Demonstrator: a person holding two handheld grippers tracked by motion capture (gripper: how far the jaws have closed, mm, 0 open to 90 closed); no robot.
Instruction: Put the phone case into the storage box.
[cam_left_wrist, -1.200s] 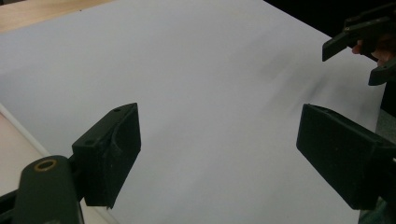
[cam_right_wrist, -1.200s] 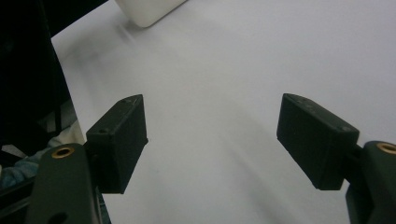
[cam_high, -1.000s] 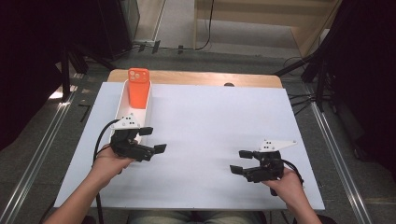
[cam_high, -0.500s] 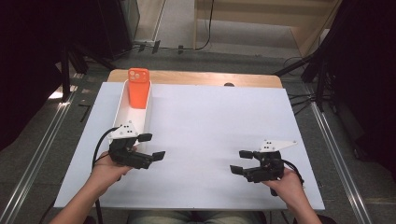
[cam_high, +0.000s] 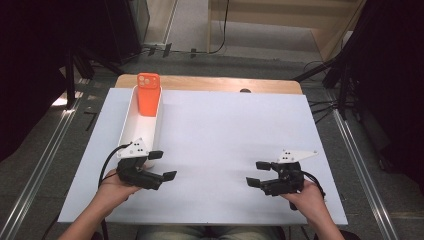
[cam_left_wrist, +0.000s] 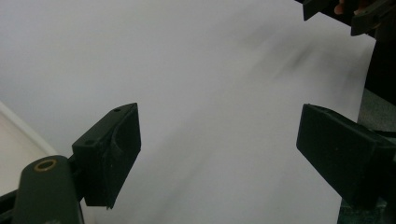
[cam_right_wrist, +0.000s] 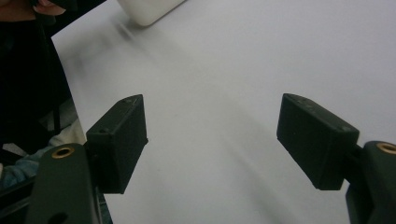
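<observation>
Fingers on both my grippers stand apart with nothing between them. Nearest them are the orange phone case and the white tray that holds it. The case leans upright at the far end of the long tray, at about eleven o'clock on the desk, with its camera cutout at the top. The tray runs toward me from there along the left part of the white surface.

My left gripper now sits just off the tray's near end, at about seven o'clock. A second ago it was right against that end, so it has drawn back toward me and sunk a little, away from the tray. In the left gripper view its fingers frame bare desk, with a sliver of tray at the lower left edge.

My right gripper rests at about five o'clock, well apart from tray and case, and has not moved. Its fingers look across bare desk toward the tray's rounded corner.

I judge that the case is set down in the tray, and the left hand's retreat reads as letting go of that work, not reaching for it.
</observation>
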